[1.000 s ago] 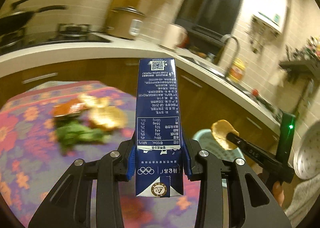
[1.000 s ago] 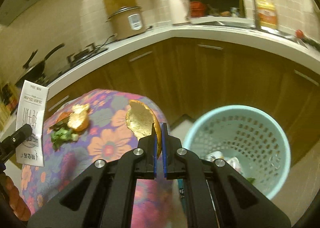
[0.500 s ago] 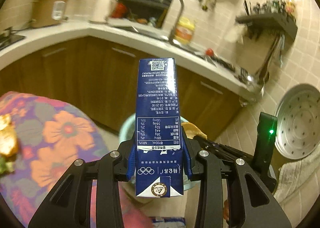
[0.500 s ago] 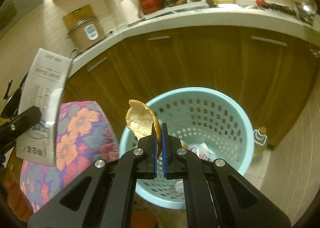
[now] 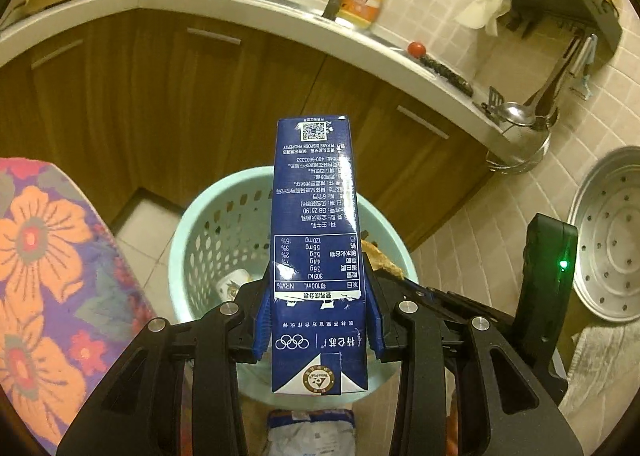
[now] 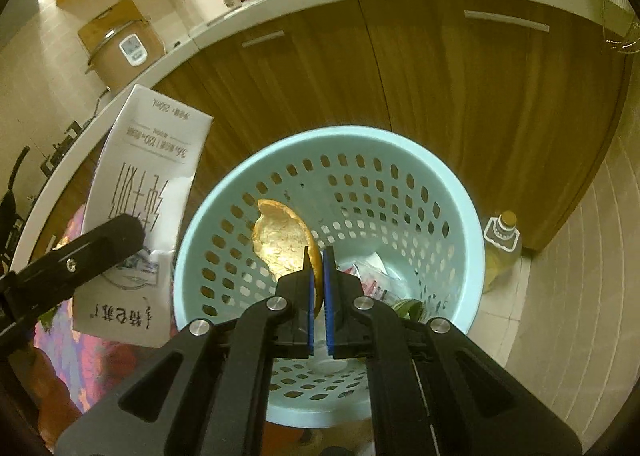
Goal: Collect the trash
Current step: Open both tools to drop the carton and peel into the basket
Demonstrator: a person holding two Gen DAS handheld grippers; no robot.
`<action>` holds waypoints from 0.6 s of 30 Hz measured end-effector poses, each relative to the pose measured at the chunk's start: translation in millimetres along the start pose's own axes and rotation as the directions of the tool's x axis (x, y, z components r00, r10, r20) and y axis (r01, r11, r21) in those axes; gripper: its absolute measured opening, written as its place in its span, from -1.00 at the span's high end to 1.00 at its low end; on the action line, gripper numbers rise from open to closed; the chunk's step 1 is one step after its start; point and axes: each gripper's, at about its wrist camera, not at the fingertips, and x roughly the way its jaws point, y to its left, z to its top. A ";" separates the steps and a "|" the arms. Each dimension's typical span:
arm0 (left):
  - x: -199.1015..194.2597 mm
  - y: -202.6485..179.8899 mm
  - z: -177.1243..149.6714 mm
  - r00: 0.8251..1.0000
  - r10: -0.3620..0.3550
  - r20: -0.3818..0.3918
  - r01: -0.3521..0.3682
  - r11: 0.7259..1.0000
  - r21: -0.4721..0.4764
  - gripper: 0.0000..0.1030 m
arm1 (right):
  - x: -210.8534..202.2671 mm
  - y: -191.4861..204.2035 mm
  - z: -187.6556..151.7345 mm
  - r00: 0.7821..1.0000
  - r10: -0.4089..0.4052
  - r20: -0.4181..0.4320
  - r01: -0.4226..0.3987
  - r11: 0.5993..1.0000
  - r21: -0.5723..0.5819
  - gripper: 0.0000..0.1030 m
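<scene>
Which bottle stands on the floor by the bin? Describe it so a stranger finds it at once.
Start at the pale blue perforated bin in front of the brown cabinets. Look just right of it, on the tiled floor by the cabinet base: the plastic bottle. It alone there is yellowish, with a yellow cap and a white neck label.

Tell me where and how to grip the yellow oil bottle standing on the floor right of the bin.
Grip the oil bottle at its narrow neck below the cap, coming from above. It stands upright, and the bin and cabinet crowd its sides.
</scene>
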 end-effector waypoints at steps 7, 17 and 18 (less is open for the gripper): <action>-3.8 -3.9 -4.0 1.000 0.023 -0.014 -0.022 0.999 0.041 -0.14 | 8.3 -4.1 -6.6 0.998 -0.016 -0.057 0.017 1.000 0.015 0.61; -82.4 4.9 -16.3 0.996 0.020 0.085 -0.024 0.999 0.043 -0.22 | -21.0 9.4 -17.3 1.000 0.002 -0.016 -0.002 1.000 -0.010 0.46; -93.2 6.9 -19.0 0.995 0.022 0.099 -0.026 0.999 0.042 -0.22 | -25.2 13.0 -18.0 1.000 0.006 -0.009 -0.006 1.000 -0.014 0.46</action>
